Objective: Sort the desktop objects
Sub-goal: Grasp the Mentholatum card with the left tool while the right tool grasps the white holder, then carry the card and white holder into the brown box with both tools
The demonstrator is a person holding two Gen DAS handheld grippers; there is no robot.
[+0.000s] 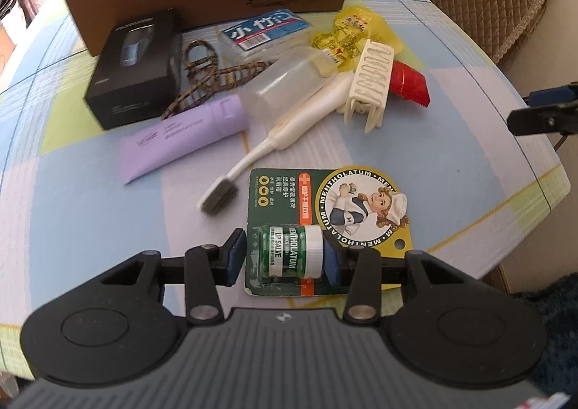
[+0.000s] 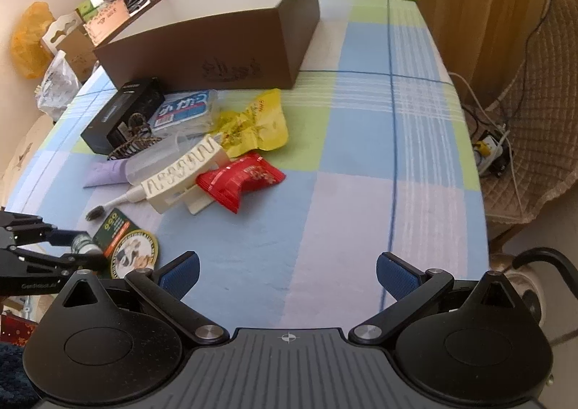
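Observation:
My left gripper (image 1: 285,257) is shut on the green Mentholatum lip salve pack (image 1: 325,206), its blue pads pressing the small jar's blister from both sides just above the table's near edge. The right wrist view shows the same pack (image 2: 130,246) at the far left, between the left gripper's fingers (image 2: 77,246). Low over the bare cloth, my right gripper (image 2: 287,275) stands open and holds nothing. Behind the pack lies a pile: a white toothbrush (image 1: 260,149), a purple tube (image 1: 184,138), a white hair claw (image 1: 372,80), a red packet (image 1: 412,84) and a black box (image 1: 137,65).
An open brown cardboard box (image 2: 216,37) stands at the back of the table behind the pile. A yellow packet (image 1: 346,33), a blue pack (image 1: 267,31), a clear bottle (image 1: 281,84) and a braided cord (image 1: 209,76) lie before it. A quilted chair (image 2: 534,141) stands off the right edge.

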